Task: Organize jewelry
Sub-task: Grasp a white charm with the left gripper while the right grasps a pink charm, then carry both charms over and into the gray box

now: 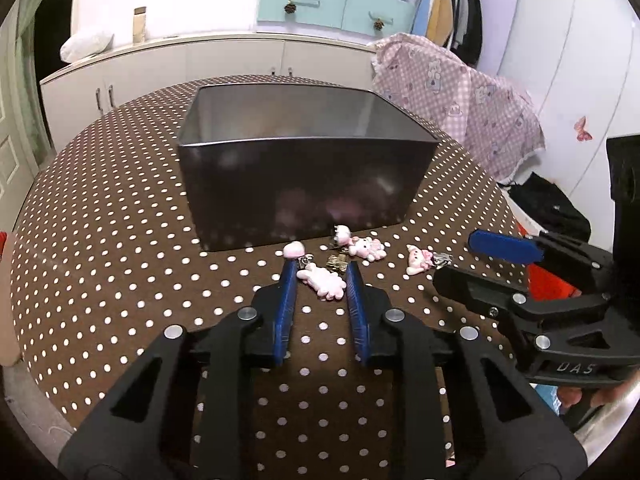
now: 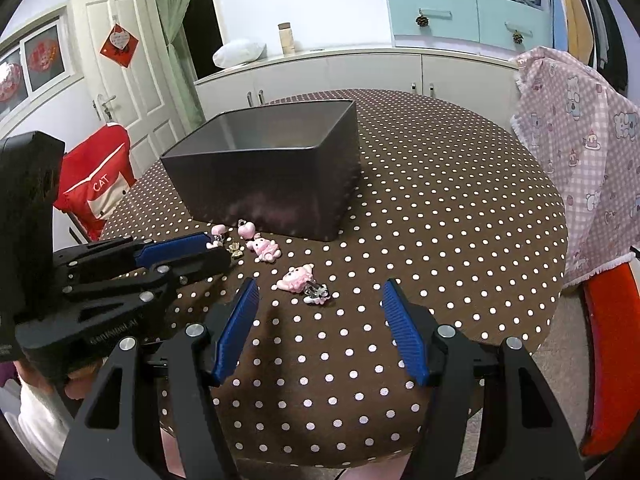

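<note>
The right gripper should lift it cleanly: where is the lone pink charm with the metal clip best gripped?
Take the pink charm across its flat body, the right gripper coming down from above. It lies flat on the tablecloth; its small metal clip at the near end would probably slip.

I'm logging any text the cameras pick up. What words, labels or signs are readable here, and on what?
"CAT": white letters on the red chair cover.
"UAS", or close to it: raised letters on the right gripper body; first letter uncertain.
Raised lettering on the left gripper body: too blurred to read.
Red diamond sign on the door: characters too small to read.
</note>
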Action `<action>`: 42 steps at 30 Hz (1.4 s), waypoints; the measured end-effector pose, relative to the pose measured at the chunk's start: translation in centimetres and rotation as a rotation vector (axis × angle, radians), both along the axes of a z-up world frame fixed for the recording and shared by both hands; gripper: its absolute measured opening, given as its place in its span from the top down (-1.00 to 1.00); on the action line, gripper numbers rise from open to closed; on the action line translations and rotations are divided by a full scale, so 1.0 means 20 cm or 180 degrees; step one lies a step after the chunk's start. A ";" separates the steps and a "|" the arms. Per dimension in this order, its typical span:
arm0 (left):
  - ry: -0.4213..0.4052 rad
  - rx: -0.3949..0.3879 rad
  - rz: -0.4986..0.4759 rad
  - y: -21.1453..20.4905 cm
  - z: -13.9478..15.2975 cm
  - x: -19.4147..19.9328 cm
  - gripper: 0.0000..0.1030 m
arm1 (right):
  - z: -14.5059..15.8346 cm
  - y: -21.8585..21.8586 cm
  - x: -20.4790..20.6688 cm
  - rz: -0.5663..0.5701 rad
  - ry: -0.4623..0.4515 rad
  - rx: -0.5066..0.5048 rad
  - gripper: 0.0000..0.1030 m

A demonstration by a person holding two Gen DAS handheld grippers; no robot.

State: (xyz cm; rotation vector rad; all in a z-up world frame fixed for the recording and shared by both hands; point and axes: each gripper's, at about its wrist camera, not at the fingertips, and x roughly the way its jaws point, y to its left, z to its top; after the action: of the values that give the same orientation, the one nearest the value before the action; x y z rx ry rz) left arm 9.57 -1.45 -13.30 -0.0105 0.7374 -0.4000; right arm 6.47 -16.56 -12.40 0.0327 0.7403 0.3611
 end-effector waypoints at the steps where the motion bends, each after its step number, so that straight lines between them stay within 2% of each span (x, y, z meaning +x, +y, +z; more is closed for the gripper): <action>1: -0.0016 0.0004 0.0014 0.01 0.00 0.00 0.50 | 0.00 0.00 0.00 0.0008 0.0001 -0.0004 -0.18; 10: -0.0068 -0.0097 0.0065 0.09 -0.01 -0.07 0.50 | -0.02 0.08 0.00 0.0135 -0.0095 -0.0157 -0.17; 12: -0.0075 -0.0117 0.0082 0.10 -0.01 -0.08 0.50 | -0.02 0.11 -0.01 0.0221 -0.0143 -0.0216 0.02; 13: -0.0077 -0.0121 0.0089 0.11 -0.02 -0.08 0.50 | -0.03 0.13 -0.01 0.0252 -0.0159 -0.0260 0.24; 14: -0.0080 -0.0129 0.0101 0.11 -0.02 -0.09 0.50 | -0.04 0.14 -0.01 0.0229 -0.0203 -0.0314 0.37; 17: -0.0076 -0.0157 0.0125 0.14 -0.01 -0.10 0.50 | -0.04 0.12 0.02 0.0182 -0.0208 -0.0282 0.69; 18: -0.0083 -0.0162 0.0139 0.15 -0.01 -0.10 0.50 | -0.04 0.11 0.02 0.0168 -0.0201 -0.0264 0.72; 29: -0.0147 -0.0220 0.0200 0.20 0.00 -0.12 0.50 | -0.02 0.05 0.02 0.0133 -0.0135 -0.0070 0.72; 42: -0.0357 -0.0271 0.0167 0.20 0.14 -0.11 0.50 | 0.15 -0.05 0.02 0.0122 -0.0248 0.0311 0.72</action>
State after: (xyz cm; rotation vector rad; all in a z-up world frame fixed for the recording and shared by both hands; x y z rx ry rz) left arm 7.38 2.58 -10.59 -0.0868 0.6079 -0.3786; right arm 6.94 -17.51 -9.40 0.0962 0.6464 0.4328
